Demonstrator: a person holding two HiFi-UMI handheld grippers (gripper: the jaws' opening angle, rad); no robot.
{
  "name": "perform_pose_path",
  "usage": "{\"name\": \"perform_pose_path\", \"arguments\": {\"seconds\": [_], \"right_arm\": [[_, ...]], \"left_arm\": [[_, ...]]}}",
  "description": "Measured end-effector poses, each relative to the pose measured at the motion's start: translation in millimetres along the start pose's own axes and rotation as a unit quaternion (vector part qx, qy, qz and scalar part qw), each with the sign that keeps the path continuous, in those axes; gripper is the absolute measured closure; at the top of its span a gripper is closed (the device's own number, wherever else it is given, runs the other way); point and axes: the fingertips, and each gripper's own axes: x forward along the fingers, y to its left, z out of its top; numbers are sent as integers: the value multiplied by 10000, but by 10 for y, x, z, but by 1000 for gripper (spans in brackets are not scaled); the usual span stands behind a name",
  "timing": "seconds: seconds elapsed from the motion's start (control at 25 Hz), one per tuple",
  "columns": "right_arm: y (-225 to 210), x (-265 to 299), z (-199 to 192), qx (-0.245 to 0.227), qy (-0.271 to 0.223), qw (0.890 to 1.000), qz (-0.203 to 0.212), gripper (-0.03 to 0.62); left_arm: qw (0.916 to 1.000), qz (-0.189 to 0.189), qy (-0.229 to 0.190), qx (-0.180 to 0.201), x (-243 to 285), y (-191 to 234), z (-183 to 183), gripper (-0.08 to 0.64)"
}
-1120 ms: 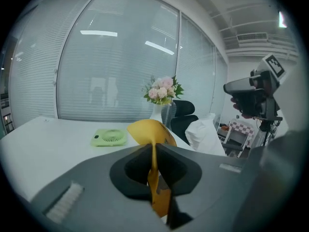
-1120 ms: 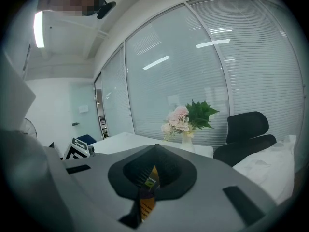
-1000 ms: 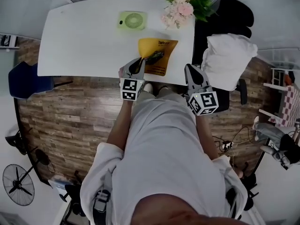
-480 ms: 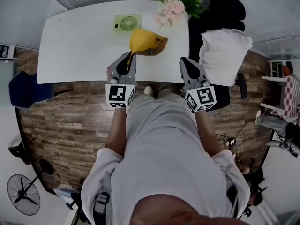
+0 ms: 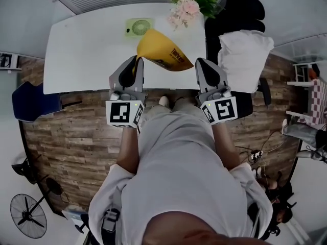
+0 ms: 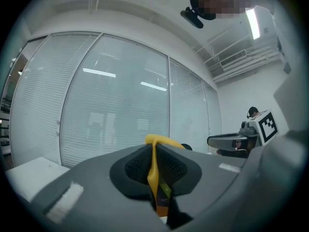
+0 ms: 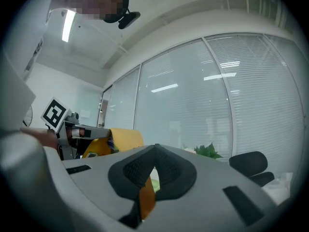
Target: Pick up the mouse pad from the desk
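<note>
The yellow mouse pad hangs in the air above the white desk, curled, with its print facing right. My left gripper is shut on its left corner. In the left gripper view the pad's thin edge runs upright between the pads. My right gripper is just right of the pad's lower corner, jaws together. In the right gripper view the pad shows at the left, and an orange sliver sits in the slit below the right gripper; whether it touches, I cannot tell.
A small green fan and a bunch of flowers stand at the desk's far side. A black chair with a white cushion is to the right, a blue chair to the left. A floor fan stands behind me.
The left gripper has lifted the mouse pad off the desk and raised it toward me. The right gripper has also risen and come close to the pad's right corner.
</note>
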Motion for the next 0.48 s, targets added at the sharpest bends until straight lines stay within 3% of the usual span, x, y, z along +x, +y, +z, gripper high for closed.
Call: {"name": "perform_pose_path", "arguments": {"seconds": [0.32, 0.48], "right_arm": [[-74, -148, 242, 38, -246, 9997, -66, 595], [-86, -129, 378, -38, -199, 9998, 30, 595]], "left_arm": [[9985, 117, -314, 429, -62, -129, 314, 538], [9977, 252, -459, 421, -76, -178, 390, 537]]}}
